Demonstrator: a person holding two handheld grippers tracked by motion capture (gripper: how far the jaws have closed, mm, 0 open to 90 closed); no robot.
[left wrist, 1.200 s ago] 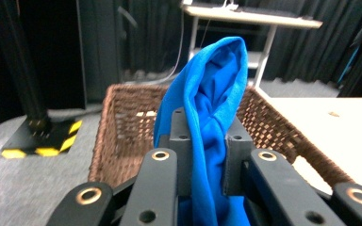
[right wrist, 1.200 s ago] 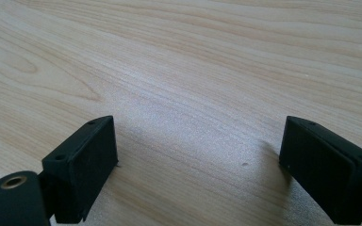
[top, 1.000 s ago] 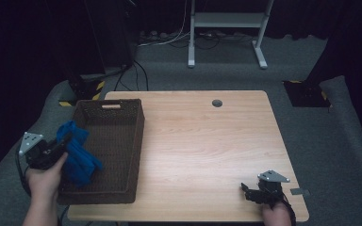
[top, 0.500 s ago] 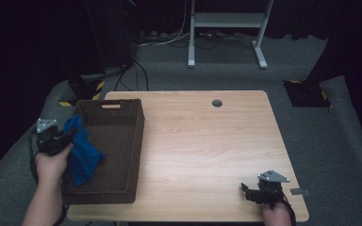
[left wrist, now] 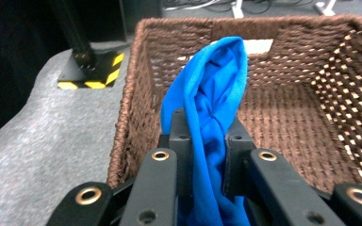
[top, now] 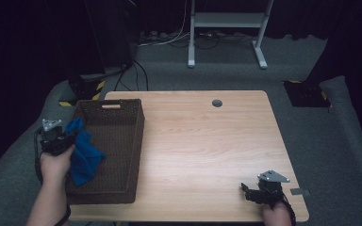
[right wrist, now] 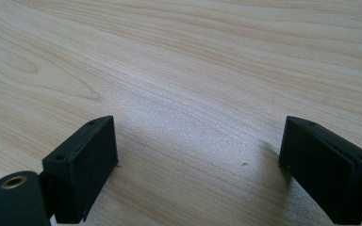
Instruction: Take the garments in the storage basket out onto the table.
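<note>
The left claw [left wrist: 202, 155] grips a blue cloth [left wrist: 212, 117] above the basket's [top: 122, 141] left rim, at the tabletop's [top: 207, 150] left edge. It should probably lift straight, clearing wicker. The right claw [right wrist: 198, 165] rests released near the front right corner.

My left gripper [top: 59, 140] sits in my left hand [top: 54, 162], forearm reaching forward, its black jaws clamped tight on a bright blue soft cloth [left wrist: 212, 117]. My right gripper [right wrist: 198, 165] rests low in my right hand [top: 277, 215], jaws spread wide apart.
</note>
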